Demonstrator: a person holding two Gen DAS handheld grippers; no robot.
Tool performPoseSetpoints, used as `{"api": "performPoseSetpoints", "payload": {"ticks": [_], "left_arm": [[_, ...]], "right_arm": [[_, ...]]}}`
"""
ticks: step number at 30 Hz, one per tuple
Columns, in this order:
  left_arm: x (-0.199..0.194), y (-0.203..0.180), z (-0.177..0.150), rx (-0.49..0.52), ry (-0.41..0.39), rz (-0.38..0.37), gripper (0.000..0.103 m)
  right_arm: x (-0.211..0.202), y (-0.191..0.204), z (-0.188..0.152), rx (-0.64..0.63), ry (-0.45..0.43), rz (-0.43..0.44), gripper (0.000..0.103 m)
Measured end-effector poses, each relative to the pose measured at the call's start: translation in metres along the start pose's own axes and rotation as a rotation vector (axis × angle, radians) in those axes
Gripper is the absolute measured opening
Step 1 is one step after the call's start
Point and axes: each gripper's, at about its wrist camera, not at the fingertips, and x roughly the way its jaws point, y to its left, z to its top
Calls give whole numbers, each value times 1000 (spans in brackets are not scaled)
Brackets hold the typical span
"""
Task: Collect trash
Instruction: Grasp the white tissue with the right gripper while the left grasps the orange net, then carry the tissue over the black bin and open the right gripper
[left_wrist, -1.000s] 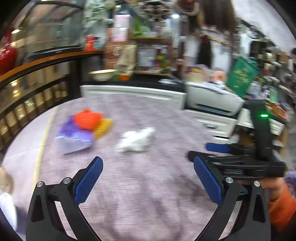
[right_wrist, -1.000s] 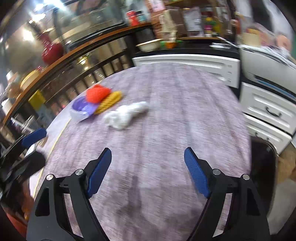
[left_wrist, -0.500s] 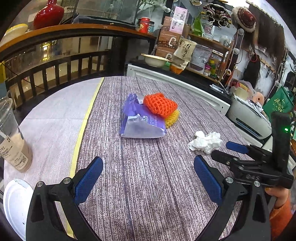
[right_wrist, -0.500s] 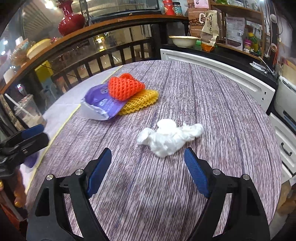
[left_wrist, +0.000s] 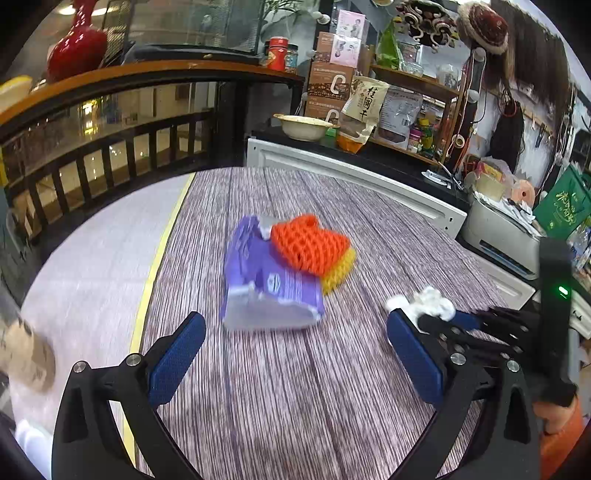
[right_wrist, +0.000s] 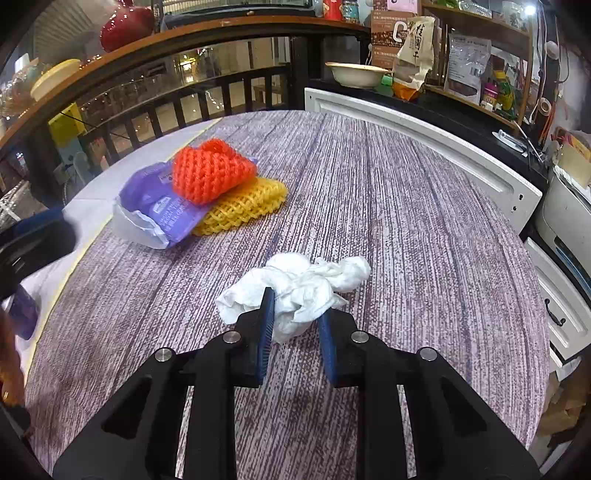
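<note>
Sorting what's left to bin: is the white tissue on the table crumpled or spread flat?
Crumpled. The white tissue is a wrinkled, bunched wad, and the right tongs are closing with part of it between their blue pads.

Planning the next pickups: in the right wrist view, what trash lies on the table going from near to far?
Crumpled white tissue between the closing right gripper pads → purple wrapper → orange foam net on top of the pile.

Beige snack bag (left_wrist: 364, 107) on the back counter reads 桂圆干 – same chars on it in the right wrist view (right_wrist: 415, 40). Brown box (left_wrist: 327, 88) behind it: big white "C", twice. Purple wrapper (left_wrist: 266, 284) has print, too blurred to read.
</note>
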Motion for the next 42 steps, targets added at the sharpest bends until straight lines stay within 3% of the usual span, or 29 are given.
{"api": "performPoseSetpoints", "payload": {"ticks": [11, 14, 17, 19, 25, 28, 42], "left_arm": [[78, -15, 51, 82, 99, 82, 96], [96, -10, 54, 45, 130, 102, 91], [105, -9, 55, 26, 152, 85, 78], [107, -12, 53, 33, 156, 93, 63], [98, -22, 46, 42, 132, 72, 34], [91, -25, 43, 39, 118, 55, 25], [20, -68, 19, 123, -35, -34, 22]], "right_arm": [[-34, -6, -18, 19, -42, 39, 22], [-40, -7, -25, 11, -36, 54, 22], [-45, -7, -32, 2, -34, 55, 22], [-47, -10, -36, 12, -34, 58, 22], [-54, -19, -45, 45, -42, 59, 22], [-57, -22, -47, 60, -50, 62, 22], [-72, -38, -66, 118, -83, 82, 22]]}}
